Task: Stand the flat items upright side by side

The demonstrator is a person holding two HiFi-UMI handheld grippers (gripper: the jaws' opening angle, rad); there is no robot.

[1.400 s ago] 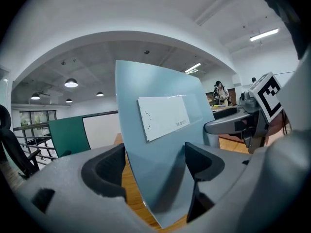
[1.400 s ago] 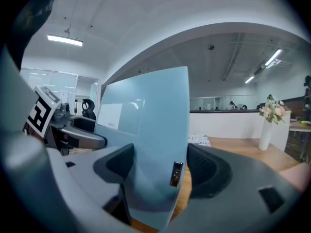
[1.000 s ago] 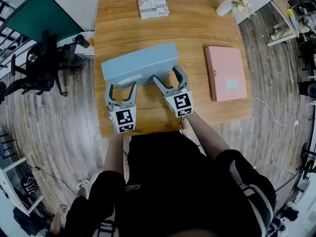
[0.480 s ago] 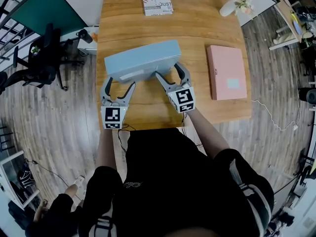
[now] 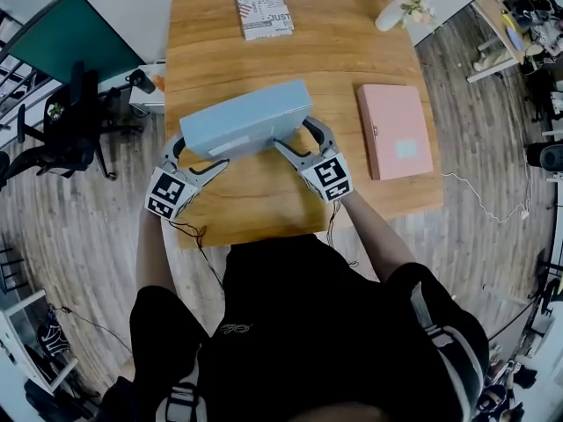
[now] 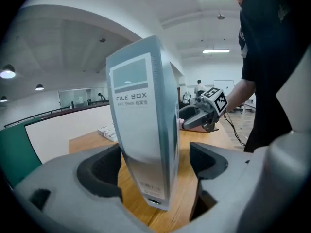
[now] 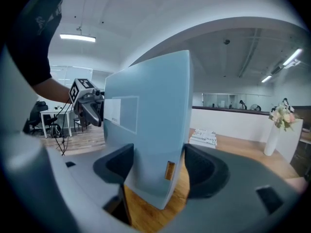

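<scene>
A light blue file box (image 5: 244,120) stands upright on its long edge on the wooden table (image 5: 255,209); its spine reads FILE BOX (image 6: 141,125). My left gripper (image 5: 198,150) straddles the box's left end. Its jaws have just been opening, and a gap shows beside one pad (image 6: 206,161). At the right end, my right gripper (image 5: 293,133) is shut on the box (image 7: 150,125), both pads against its sides. A pink file box (image 5: 395,131) lies flat at the right. A printed book (image 5: 264,11) lies flat at the far edge.
A white vase of flowers (image 5: 400,7) stands at the table's far right corner. A black office chair (image 5: 62,121) sits on the floor left of the table. The person stands at the near table edge.
My left gripper has swung out to the left and turned in toward the box's left end, and its jaws stand wider. The box stays upright and the right gripper keeps its place.
</scene>
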